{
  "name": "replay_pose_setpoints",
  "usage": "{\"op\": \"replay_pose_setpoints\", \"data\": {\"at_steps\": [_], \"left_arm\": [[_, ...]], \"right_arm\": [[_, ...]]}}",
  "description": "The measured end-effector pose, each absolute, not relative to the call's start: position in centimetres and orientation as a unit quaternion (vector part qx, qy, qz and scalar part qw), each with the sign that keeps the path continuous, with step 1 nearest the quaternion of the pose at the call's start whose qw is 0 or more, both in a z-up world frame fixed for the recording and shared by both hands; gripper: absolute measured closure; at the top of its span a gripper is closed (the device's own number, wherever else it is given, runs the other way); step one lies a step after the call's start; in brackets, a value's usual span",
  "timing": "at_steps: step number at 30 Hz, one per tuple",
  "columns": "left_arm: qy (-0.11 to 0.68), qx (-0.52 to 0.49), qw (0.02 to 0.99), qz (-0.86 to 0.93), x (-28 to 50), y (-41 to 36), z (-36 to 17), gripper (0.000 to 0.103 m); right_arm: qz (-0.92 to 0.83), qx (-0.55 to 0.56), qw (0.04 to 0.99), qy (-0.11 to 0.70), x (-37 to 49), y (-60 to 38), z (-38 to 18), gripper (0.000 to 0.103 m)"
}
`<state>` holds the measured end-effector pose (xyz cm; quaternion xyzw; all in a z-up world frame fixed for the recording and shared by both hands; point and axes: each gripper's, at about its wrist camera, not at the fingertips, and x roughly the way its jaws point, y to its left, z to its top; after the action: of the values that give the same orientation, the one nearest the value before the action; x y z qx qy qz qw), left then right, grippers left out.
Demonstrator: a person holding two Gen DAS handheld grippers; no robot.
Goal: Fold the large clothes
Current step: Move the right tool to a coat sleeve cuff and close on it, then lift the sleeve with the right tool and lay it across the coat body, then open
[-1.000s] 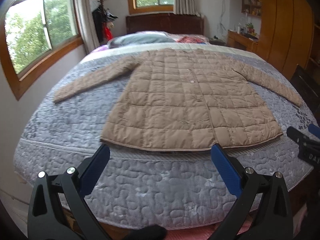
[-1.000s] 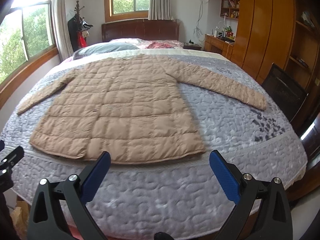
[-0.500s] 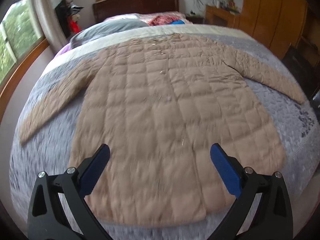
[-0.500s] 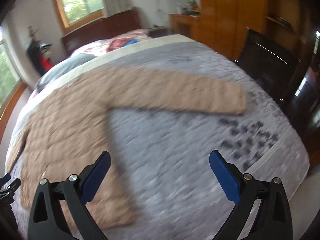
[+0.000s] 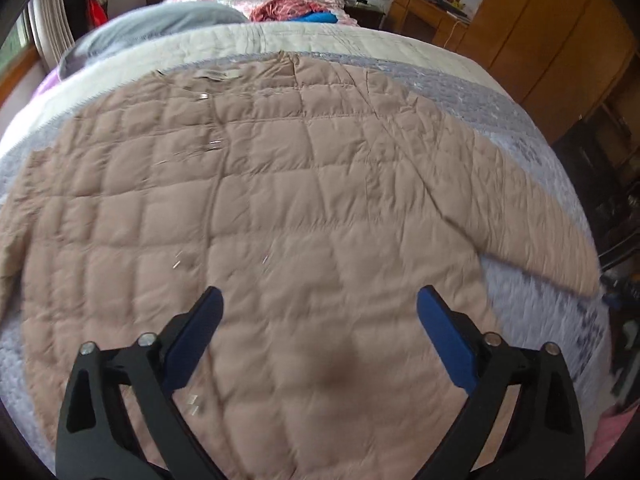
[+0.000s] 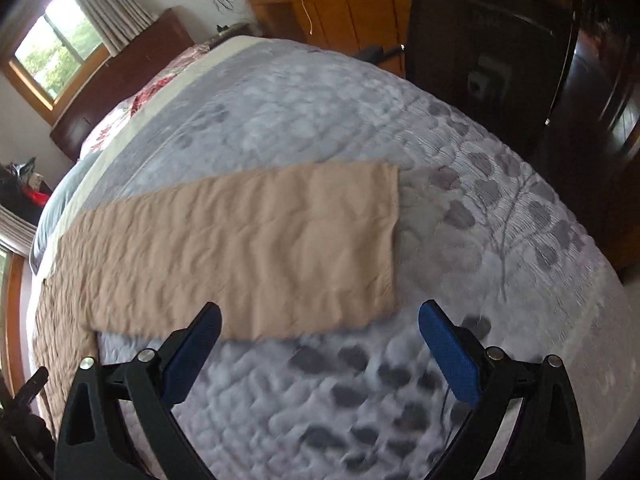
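Left claw [image 5: 318,304] and right claw [image 6: 320,318] gape empty above tan coat [image 5: 280,200] on grey quilted bed [image 6: 320,92].

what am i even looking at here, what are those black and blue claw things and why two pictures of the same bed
Those claws are handheld grippers, one in each of a person's hands; no robot arm is involved. Each carries a fisheye camera looking along its fingers, hence two curved pictures. The left gripper hangs over the body of a tan quilted coat spread flat on a grey quilted bedspread. The right gripper points at the coat's sleeve, lying straight out, its cuff end towards the dark cabinet. Both grippers are open and hold nothing.
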<state>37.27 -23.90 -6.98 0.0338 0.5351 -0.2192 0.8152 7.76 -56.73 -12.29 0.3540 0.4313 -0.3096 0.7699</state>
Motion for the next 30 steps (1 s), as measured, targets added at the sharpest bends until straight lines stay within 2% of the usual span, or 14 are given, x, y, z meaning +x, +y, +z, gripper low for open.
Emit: {"op": "replay_pose_setpoints", "data": {"at_steps": [1,2,6,9,13,14,15,16,18,23,26,30], "left_arm": [[0.538,0.029,0.813,-0.221,37.9,-24.1,-7.2,0.021],[0.544,0.021,0.809,-0.224,38.7,-24.4,-7.5,0.023],[0.554,0.001,0.801,-0.227,40.7,-25.0,-8.6,0.024],[0.557,-0.006,0.799,-0.227,41.7,-25.0,-9.5,0.024],[0.563,-0.024,0.792,-0.234,42.7,-24.6,-10.9,0.025],[0.559,-0.026,0.794,-0.236,42.7,-24.6,-11.0,0.025],[0.554,-0.025,0.797,-0.239,42.7,-24.6,-11.0,0.025],[0.553,-0.024,0.797,-0.241,42.7,-24.6,-11.0,0.025],[0.55,-0.031,0.797,-0.245,42.8,-24.5,-10.9,0.025],[0.552,-0.07,0.789,-0.261,43.2,-23.2,-11.0,0.025],[0.553,-0.084,0.785,-0.266,43.4,-22.8,-11.1,0.025],[0.55,-0.079,0.785,-0.273,43.3,-22.8,-11.2,0.026]], "right_arm": [[-0.316,0.356,0.766,0.432,7.8,-57.6,-12.8,0.004],[-0.32,0.357,0.764,0.432,8.0,-58.1,-13.1,0.004],[-0.312,0.373,0.762,0.428,8.5,-60.1,-14.4,0.004],[-0.298,0.391,0.76,0.424,9.0,-61.0,-15.3,0.01],[-0.305,0.388,0.756,0.428,9.9,-61.1,-15.7,0.013],[-0.31,0.383,0.756,0.432,10.1,-61.1,-15.6,0.021],[-0.313,0.373,0.758,0.435,10.4,-61.0,-15.4,0.04],[-0.314,0.362,0.759,0.44,10.7,-60.9,-15.1,0.05],[-0.282,0.381,0.766,0.435,11.0,-60.9,-14.8,0.087],[-0.255,0.371,0.799,0.399,10.9,-59.9,-12.8,0.093],[-0.298,0.366,0.766,0.435,11.0,-60.7,-15.1,0.093],[-0.303,0.383,0.765,0.419,10.7,-60.5,-15.2,0.095]]}}
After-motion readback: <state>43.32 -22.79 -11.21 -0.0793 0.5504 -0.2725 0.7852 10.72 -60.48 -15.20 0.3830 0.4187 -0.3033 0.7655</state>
